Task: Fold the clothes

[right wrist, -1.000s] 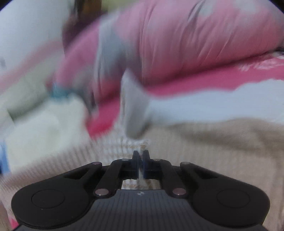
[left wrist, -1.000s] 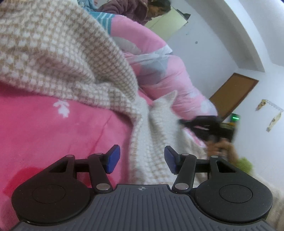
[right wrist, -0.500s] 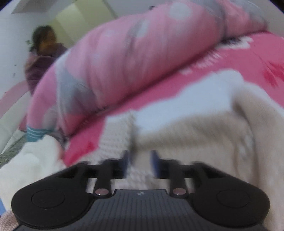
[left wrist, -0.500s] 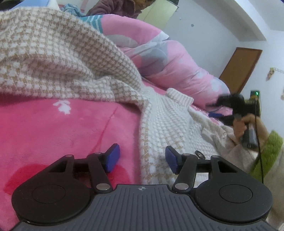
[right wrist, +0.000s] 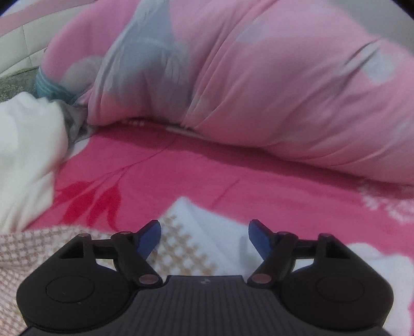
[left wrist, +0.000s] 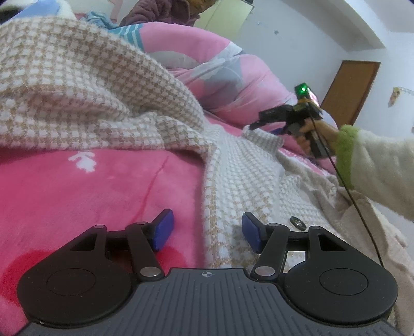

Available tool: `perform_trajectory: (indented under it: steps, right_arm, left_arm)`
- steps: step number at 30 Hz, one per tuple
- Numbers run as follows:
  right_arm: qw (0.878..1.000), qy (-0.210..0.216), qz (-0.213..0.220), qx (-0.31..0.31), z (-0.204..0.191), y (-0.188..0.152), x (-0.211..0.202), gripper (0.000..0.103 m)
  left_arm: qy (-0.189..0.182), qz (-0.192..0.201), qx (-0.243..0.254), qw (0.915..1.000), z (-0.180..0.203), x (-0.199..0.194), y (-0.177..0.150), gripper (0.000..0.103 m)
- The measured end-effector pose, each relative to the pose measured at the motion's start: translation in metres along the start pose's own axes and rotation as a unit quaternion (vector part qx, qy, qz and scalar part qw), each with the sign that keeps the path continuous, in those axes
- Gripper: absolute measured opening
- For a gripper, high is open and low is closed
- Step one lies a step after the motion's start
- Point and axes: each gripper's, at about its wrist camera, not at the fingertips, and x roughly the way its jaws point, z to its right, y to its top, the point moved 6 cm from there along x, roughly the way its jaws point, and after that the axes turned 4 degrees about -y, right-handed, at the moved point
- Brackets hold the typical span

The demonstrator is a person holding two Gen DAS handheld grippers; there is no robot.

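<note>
A beige-and-white houndstooth knit garment (left wrist: 77,85) lies spread over the pink bed, one fold heaped high at the left. Its front edge, near a dark button (left wrist: 297,222), runs between the blue pads of my left gripper (left wrist: 207,232), which is open and not pressing on it. My right gripper (left wrist: 261,124), in a hand with a green-cuffed sleeve, hovers at the garment's far corner. In the right wrist view the right gripper (right wrist: 204,239) has its jaws opening. That corner of the garment (right wrist: 186,232) lies loose under them, untouched by the pads.
A puffy pink-and-grey quilt (right wrist: 258,90) is bunched along the far side of the pink bedsheet (left wrist: 77,193). White cloth (right wrist: 26,144) lies at the left. A person in purple (left wrist: 160,13) sits behind the bed. A brown door (left wrist: 349,88) stands at the right.
My right gripper was shut on the knit fabric; it has opened, let go and swung toward the quilt. The raised corner now lies flat. The left gripper rolled slightly.
</note>
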Motion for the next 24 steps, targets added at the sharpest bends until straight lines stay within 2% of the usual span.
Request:
perform_trajectory:
  steps: [2, 3, 4, 5, 10, 13, 15, 17, 20, 22, 24]
  right_arm:
    - [0.999, 0.032, -0.019, 0.021, -0.003, -0.001, 0.007, 0.036]
    - [0.998, 0.045, -0.018, 0.03, -0.006, -0.002, 0.004, 0.029]
    - [0.998, 0.051, -0.008, 0.031, -0.009, -0.003, -0.003, 0.014]
    - [0.998, 0.053, 0.007, 0.036, -0.01, -0.004, -0.012, 0.01]
    - [0.987, 0.063, 0.103, 0.107, 0.007, -0.019, -0.063, 0.007]
    - [0.974, 0.048, 0.159, 0.157, 0.031, -0.031, -0.077, 0.007]
    - [0.965, 0.036, 0.178, 0.187, 0.045, -0.036, -0.075, 0.007]
    - [0.964, 0.03, 0.178, 0.194, 0.049, -0.039, -0.066, 0.007]
    - [0.972, 0.007, 0.169, 0.163, 0.04, -0.038, -0.043, 0.007]
    - [0.978, -0.031, 0.137, 0.155, 0.042, -0.041, -0.018, 0.006]
    - [0.976, -0.087, 0.088, 0.178, 0.056, -0.052, 0.004, 0.005]
  left_arm:
    - [0.001, 0.0, 0.0, 1.0, 0.0, 0.001, -0.001, 0.059]
    - [0.001, 0.0, 0.0, 1.0, 0.0, 0.001, -0.001, 0.059]
    - [0.001, 0.0, 0.001, 1.0, 0.0, 0.001, -0.001, 0.059]
    - [0.002, 0.0, 0.001, 1.0, 0.0, 0.0, -0.001, 0.059]
    - [0.004, 0.0, 0.004, 1.0, 0.0, 0.001, -0.001, 0.059]
    - [0.005, 0.0, 0.005, 1.0, 0.0, 0.001, -0.002, 0.059]
    - [0.006, 0.0, 0.006, 1.0, 0.0, 0.001, -0.002, 0.059]
    - [0.006, 0.0, 0.008, 0.9999, 0.0, 0.002, -0.002, 0.059]
    - [0.007, 0.0, 0.01, 0.9999, 0.001, 0.003, -0.002, 0.059]
    - [0.009, 0.0, 0.012, 0.9999, 0.001, 0.003, -0.002, 0.059]
    - [0.009, -0.001, 0.013, 0.9999, 0.001, 0.003, -0.002, 0.059]
